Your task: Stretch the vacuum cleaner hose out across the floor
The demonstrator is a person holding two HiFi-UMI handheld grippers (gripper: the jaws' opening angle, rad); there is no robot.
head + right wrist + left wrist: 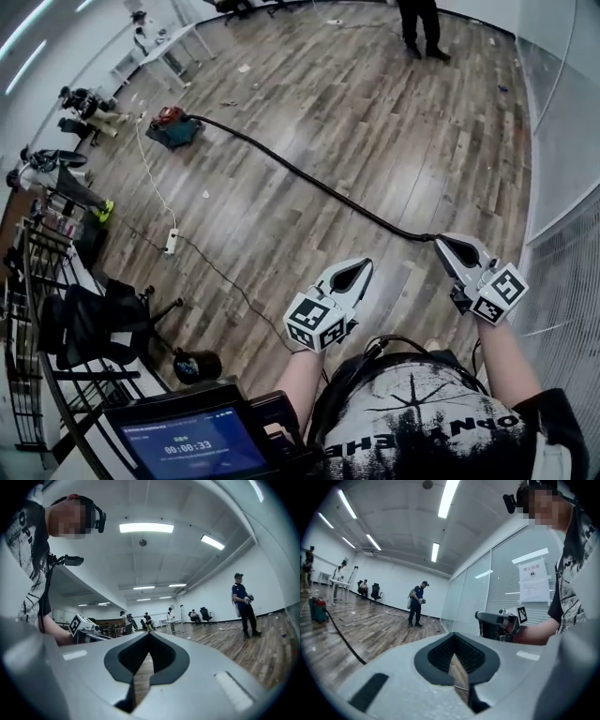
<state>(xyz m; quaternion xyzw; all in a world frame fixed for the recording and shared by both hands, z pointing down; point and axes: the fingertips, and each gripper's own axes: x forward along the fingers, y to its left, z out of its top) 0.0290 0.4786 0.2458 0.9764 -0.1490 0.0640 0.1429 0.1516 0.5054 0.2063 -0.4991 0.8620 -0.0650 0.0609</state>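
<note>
The black vacuum hose (309, 176) lies in a long, nearly straight line across the wooden floor. It runs from the red and teal vacuum cleaner (172, 122) at the far left toward me. Its near end passes out of sight behind the tip of my right gripper (441, 243). That gripper (149, 634) is shut, with nothing between its jaws. My left gripper (367, 263) is held beside it at chest height, also shut and empty (453, 635). The left gripper view shows the hose (343, 639) and the vacuum cleaner (318, 609) on the floor.
A person (419, 26) stands at the far end of the room. A white cable and power strip (172, 242) lie left of the hose. Chairs and a rack (84, 323) crowd the left side. A glass wall (562, 141) runs along the right. A screen (192, 442) sits below me.
</note>
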